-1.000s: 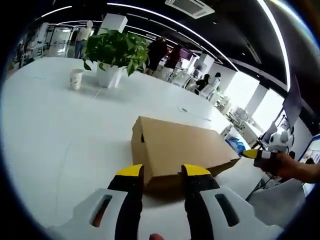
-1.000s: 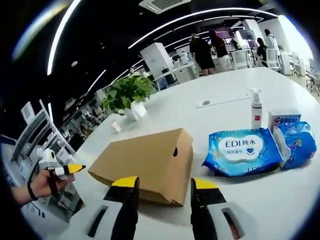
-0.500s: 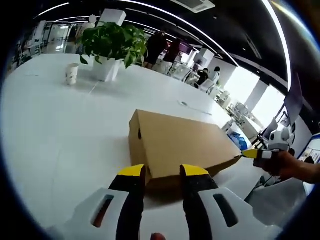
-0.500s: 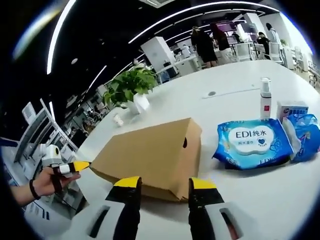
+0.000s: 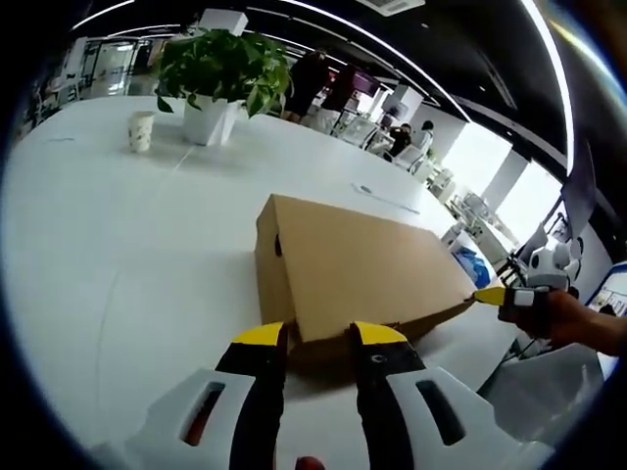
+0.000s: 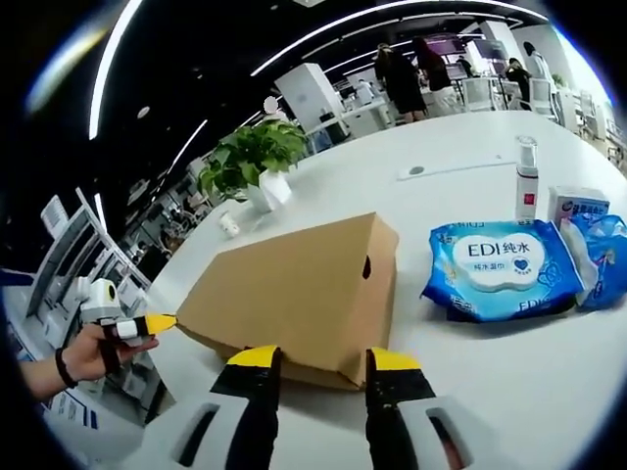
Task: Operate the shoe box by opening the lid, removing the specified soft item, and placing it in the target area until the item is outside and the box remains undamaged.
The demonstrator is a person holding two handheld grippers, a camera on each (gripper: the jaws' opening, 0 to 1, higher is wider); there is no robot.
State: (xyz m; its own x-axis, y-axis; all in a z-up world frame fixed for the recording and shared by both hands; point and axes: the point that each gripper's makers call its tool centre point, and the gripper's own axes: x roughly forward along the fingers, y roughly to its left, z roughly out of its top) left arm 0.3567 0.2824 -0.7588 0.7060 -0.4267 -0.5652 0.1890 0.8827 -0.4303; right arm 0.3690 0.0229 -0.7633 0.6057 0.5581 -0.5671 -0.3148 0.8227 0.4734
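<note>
A brown cardboard shoe box [image 5: 353, 264] lies on the white table [image 5: 127, 255], lid on, with the lid's near edge slightly raised. My left gripper [image 5: 319, 338] is open, its yellow-tipped jaws standing on either side of the lid's near edge. At the box's right corner the right gripper's yellow tip [image 5: 493, 297] shows, held by a hand. In the right gripper view the same box [image 6: 294, 284] sits just ahead of my right gripper [image 6: 321, 360], which is open at the box's near edge. The left gripper's tip [image 6: 157, 321] touches the box's left corner. The box's contents are hidden.
A blue wet-wipes pack [image 6: 495, 279], a spray bottle [image 6: 527, 181], a small box [image 6: 578, 203] and a blue tissue pack [image 6: 600, 259] lie right of the shoe box. A potted plant [image 5: 220, 83] and a paper cup [image 5: 141, 130] stand at the far side. People stand in the background.
Both cameras have come slightly closer to the box. The lid's near edge looks tilted up a little more than before. Both grippers stay at the box's ends.
</note>
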